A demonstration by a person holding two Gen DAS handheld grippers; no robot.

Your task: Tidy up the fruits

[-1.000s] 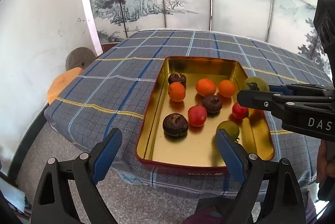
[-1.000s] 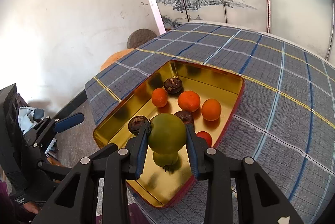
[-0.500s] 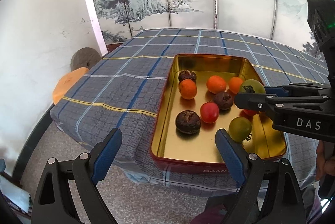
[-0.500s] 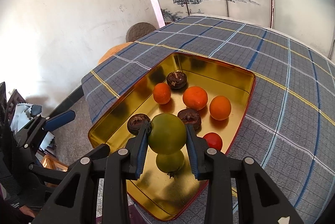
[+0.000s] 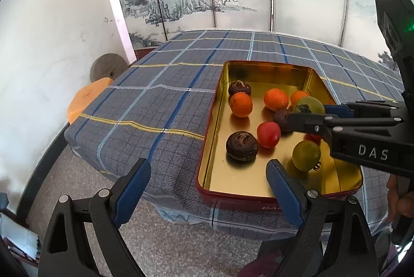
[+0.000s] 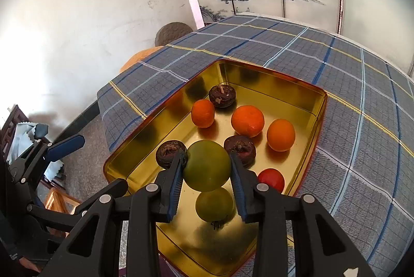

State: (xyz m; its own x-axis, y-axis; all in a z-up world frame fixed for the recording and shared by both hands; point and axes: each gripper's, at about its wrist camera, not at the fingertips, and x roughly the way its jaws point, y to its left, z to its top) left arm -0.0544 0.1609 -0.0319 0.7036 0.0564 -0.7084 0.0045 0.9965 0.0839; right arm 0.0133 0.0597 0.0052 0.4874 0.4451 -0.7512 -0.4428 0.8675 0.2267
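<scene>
- Nine fruits are in view: eight lie inside the gold tin [image 6: 314,106], and the ninth, a green fruit [image 6: 207,165], sits between the pads of my right gripper [image 6: 207,168] just above the tin's floor.
- My right jaws are narrow and starting to open, with the green fruit still touching both pads.
- Directly below it, toward the tin's near edge, lies a second green fruit [image 6: 214,204]; a red fruit [image 6: 271,179] rests by the tin's right wall.
- Three orange citrus fruits [image 6: 247,121] cluster mid-tin, and three dark brown fruits [image 6: 222,95] are spread from the far end to the middle.
- My left gripper [image 5: 208,185] hangs empty, jaws wide, off the near edge of the plaid-clothed table [image 5: 160,101].
- As I judge it, the gathering is nearly done: no loose fruit shows on the cloth, and only this release remains, unless sorting by kind is wanted.
- The risk, I think, is the green fruit rolling against its neighbours.
</scene>
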